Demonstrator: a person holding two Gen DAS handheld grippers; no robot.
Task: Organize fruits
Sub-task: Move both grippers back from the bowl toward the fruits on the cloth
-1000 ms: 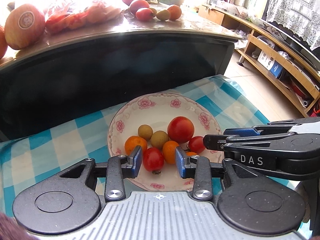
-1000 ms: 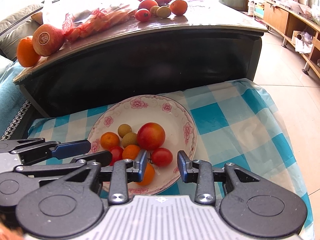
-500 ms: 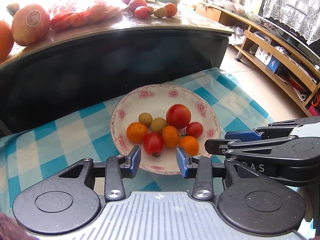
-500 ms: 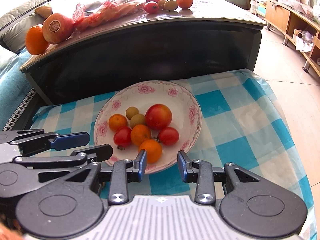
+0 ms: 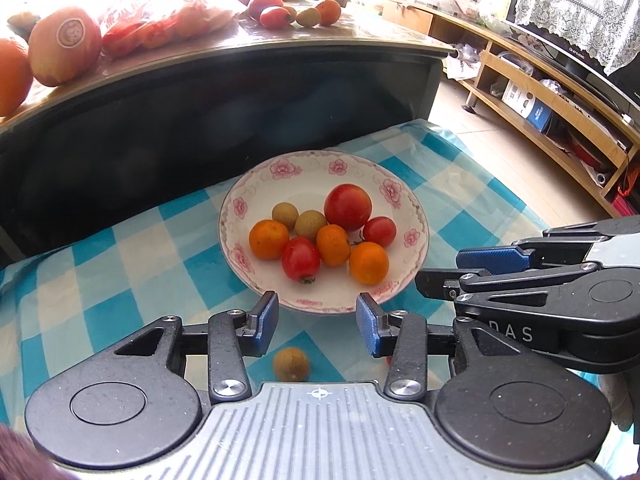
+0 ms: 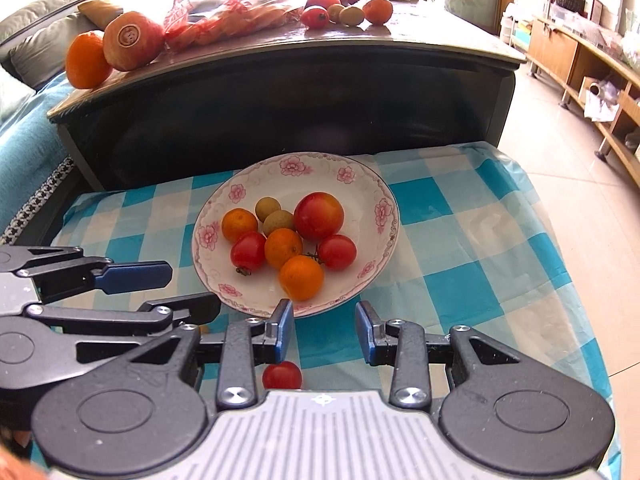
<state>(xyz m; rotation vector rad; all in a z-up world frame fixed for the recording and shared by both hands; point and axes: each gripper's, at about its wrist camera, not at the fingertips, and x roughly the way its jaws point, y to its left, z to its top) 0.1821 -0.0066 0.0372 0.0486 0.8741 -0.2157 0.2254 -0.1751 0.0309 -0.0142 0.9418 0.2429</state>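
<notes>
1. both tongs hung empty just short of the plate [image 5: 394, 190]; left tongs [image 5: 317, 324] were spread wide, right tongs [image 6: 324, 330] spread too, nothing btwn the pads.
2. plate sat on the checked cloth [image 6: 460, 248] over the low counter, holding 8 fruits: 1 big red fruit [image 5: 347, 207], 3 small oranges, 2 cherry tomatoes, 2 longan-like brown ones.
3. 2 strays lay off the plate on the cloth: a brown longan [image 5: 291, 364] under the left tongs, a cherry tomato [image 6: 282, 375] under the right tongs.
4. handling, as a judgement: tomato looked smooth, thin-skinned, soft, so slippery and easy to burst; light squeeze across its widest part.
5. longan seemed firmer, rough shell, light; it'd roll, so pinch at the equator w/ pads level.
6. more fruit sat well apart on the dark upper counter [image 6: 440, 40].
</notes>
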